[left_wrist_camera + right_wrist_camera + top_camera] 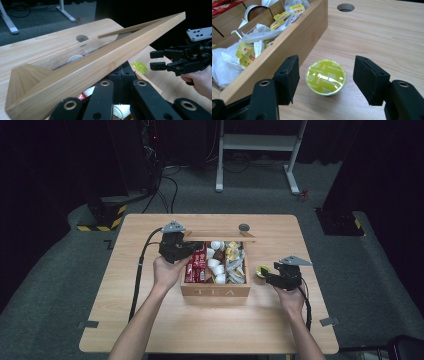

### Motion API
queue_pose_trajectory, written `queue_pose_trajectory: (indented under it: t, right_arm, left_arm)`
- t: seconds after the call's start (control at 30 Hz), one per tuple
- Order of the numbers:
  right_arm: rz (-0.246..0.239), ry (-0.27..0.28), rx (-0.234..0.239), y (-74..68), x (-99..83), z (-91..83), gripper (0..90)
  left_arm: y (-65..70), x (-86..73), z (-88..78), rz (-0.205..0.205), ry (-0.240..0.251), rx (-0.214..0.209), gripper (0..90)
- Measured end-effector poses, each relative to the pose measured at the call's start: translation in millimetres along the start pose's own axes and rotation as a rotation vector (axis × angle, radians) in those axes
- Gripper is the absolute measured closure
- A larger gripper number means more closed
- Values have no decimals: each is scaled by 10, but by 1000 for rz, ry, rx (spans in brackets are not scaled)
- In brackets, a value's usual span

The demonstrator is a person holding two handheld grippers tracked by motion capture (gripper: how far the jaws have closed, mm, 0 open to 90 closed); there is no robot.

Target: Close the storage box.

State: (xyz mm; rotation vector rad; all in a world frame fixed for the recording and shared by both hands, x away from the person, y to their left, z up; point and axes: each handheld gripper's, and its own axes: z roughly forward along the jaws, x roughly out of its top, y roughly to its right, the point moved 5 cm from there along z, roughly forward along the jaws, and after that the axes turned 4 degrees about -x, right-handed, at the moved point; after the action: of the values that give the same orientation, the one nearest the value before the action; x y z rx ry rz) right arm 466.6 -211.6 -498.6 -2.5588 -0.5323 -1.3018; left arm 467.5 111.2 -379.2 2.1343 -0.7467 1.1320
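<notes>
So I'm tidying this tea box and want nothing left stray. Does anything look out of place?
Yes: one green capsule stands on the table beside the tea box, not in a compartment. The right claw straddles it, pads apart from it. The left claw props the lid up.

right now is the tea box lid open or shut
Open. The left gripper holds the lid raised off the tea box, leaving the packets and capsules inside uncovered.

Lab-like dark room: hazard-striped base point(102, 215), floor cables point(165, 190), white desk frame point(260, 150).
</notes>
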Motion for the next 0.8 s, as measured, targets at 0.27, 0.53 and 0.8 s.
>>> queue_pose_trajectory:
  t: [0.27, 0.53, 0.8]
  right_arm:
    - [21, 13, -10, 80, -69, -104, 387]
    - [53, -2, -27, 202, -271, -211, 397]
    - [79, -32, -70, 344, -514, -261, 402]
  left_arm:
    - [4, -4, -1, -4, -3, -3, 900]
    - [9, -17, -6, -19, -7, -21, 900]
    - [7, -25, -11, -17, -17, -24, 900]
